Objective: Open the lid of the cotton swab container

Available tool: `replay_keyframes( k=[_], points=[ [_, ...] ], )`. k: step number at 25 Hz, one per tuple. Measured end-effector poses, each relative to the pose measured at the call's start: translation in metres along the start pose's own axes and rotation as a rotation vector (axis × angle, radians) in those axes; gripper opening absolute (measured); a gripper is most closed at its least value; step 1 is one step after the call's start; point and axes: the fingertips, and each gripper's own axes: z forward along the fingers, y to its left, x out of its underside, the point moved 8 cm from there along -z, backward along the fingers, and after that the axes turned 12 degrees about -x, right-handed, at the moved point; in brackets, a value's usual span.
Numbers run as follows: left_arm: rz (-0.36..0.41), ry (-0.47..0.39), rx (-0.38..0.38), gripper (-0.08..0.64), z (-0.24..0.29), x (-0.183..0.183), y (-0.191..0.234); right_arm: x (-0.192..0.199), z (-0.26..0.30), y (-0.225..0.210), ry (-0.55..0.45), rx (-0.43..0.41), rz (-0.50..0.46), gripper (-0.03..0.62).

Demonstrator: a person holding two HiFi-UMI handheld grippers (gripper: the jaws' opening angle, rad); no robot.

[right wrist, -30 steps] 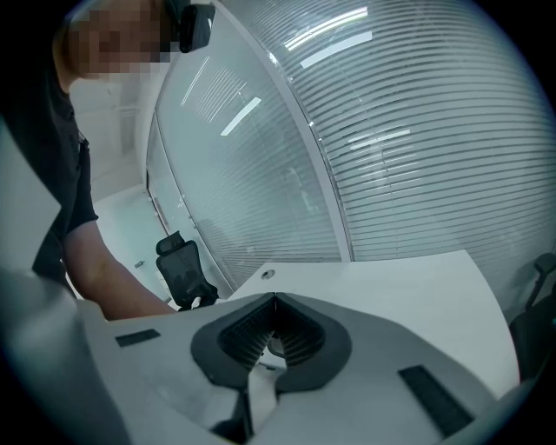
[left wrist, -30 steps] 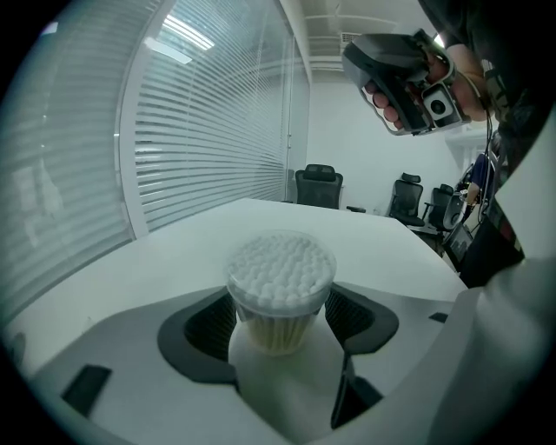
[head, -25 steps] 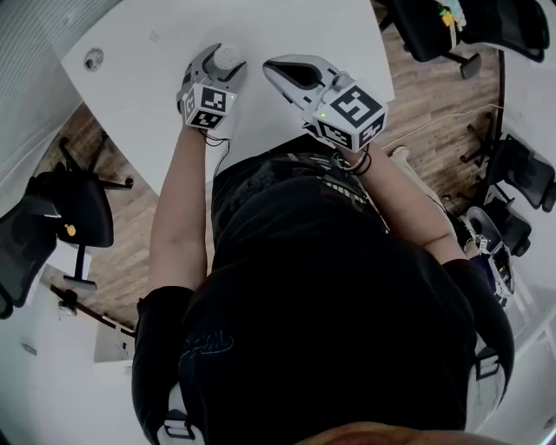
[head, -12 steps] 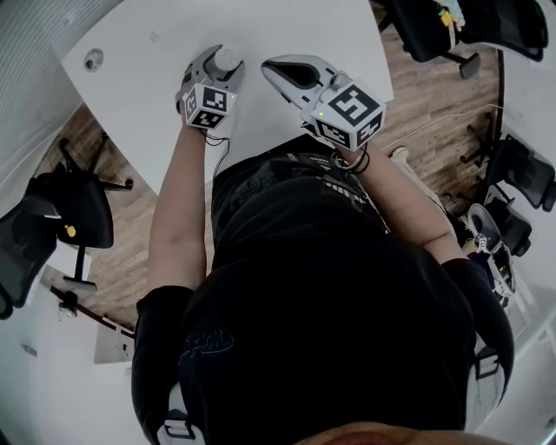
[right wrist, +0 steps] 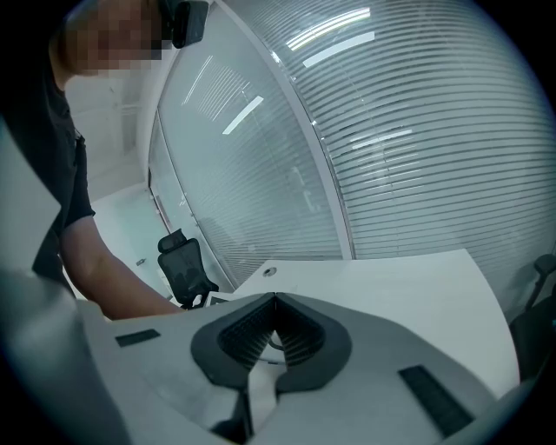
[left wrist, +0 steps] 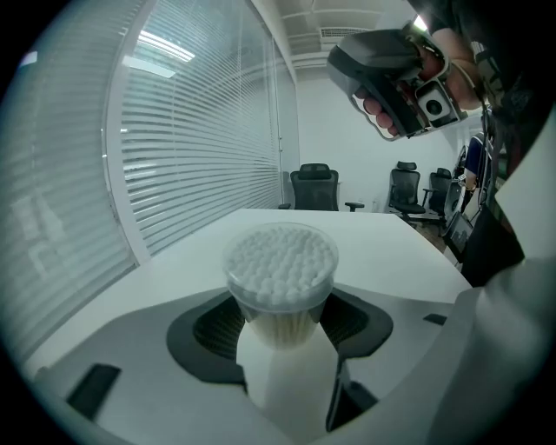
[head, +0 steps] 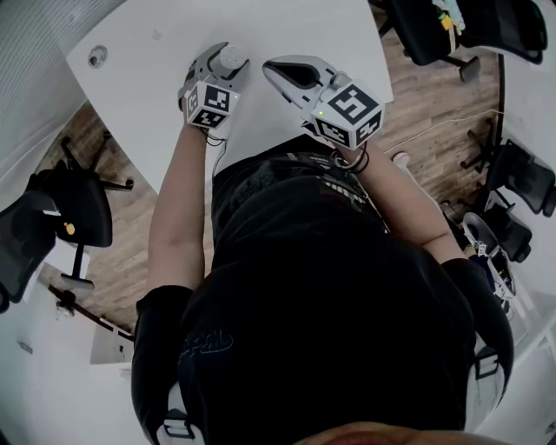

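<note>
Your left gripper (head: pixel 223 64) has the container (left wrist: pixel 278 306) between its jaws, near the table's (head: pixel 300 24) far-left part. The ribbed pads (left wrist: pixel 217 323) sit against its clear sides, so the gripper pinches the body and not the cap. That low hold makes sense. It steadies the tub and leaves the lid (left wrist: pixel 281 259) standing proud above the jaws, free all round for the other gripper to reach. The container is upright, with the swab heads showing white through the clear top, and it looks to be resting on the table, though no view shows its base. The lid is on, so I judge the opening itself has not begun and this is the bracing step. Your right gripper (head: pixel 273 71) hovers just beside the left one, apart from the container, with its jaws pressed together on nothing. You can see in the right gripper view that the two pads meet with only bare table beyond them. Held shut like that it cannot take the lid, so you would likely need to spread it before coming over the top. The lid's rim is thin and smooth, so expect it to slip unless the pads land squarely on opposite sides. Watch your left hold too, since a clear thin wall may flex if you squeeze harder, and a tilt could spill swabs once the cap comes free.
</note>
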Motion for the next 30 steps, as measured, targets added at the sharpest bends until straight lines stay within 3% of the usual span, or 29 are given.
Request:
replay_keyframes(
  k=[11, 21, 30],
  points=[
    [-0.021, 0.011, -0.004, 0.273, -0.025, -0.029, -0.012, 0.002, -0.02, 0.01, -0.016, -0.025, -0.038, 0.023],
    [-0.022, 0.015, 0.017, 0.273, -0.052, -0.052, -0.048, 0.006, -0.05, 0.021, -0.037, -0.056, -0.104, 0.022],
    [-0.014, 0.022, -0.017, 0.272, -0.064, -0.07, -0.081, 0.007, -0.081, 0.026, -0.073, -0.079, -0.149, 0.023]
  ],
)
